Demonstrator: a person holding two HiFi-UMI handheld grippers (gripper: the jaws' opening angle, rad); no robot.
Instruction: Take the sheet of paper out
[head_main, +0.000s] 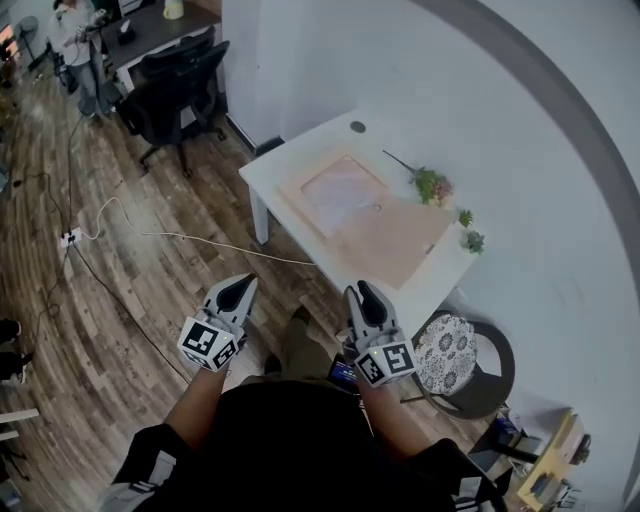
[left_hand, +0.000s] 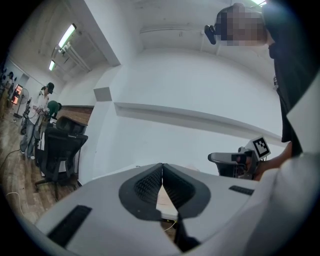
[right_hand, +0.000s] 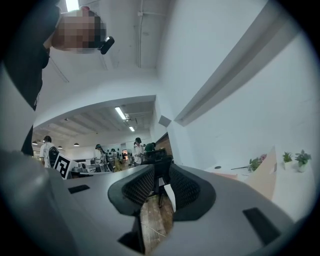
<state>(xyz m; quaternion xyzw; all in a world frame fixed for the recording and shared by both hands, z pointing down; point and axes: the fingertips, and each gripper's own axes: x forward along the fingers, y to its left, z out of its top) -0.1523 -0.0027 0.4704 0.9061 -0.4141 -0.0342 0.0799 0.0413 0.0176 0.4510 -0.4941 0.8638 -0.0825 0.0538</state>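
Grey ribbed pads meet at the tips on my left gripper (left_hand: 161, 171): it is clenched, and nothing is caught between the jaws. My right gripper (right_hand: 161, 176) is released, its jaws a little apart. Through the gap I see only the wood floor (right_hand: 155, 220), so it carries nothing. In the head view both tongs sit level in front of my body, side by side but apart, with their marker cubes (head_main: 210, 343) toward me. Both hang over the floor, short of the table.

Ahead stands the white table (head_main: 275, 168), set against the white wall (head_main: 480, 90). A tan mat (head_main: 395, 245) lies across its top. The sheet of paper (head_main: 345, 190) lies pale and flat at the end of that mat farther from the stool, well apart from both grippers. I cannot tell whether it rests on the mat or sits under a clear cover. Small plants (head_main: 432, 186) stand along the wall-side edge of the table. The stool (head_main: 447, 350), with a patterned seat, stands by the near corner, to the right of my right gripper. A white cable (head_main: 200, 240) trails over the floor on the left. A black office chair (head_main: 170, 90) and a person (head_main: 78, 40) are farther off.
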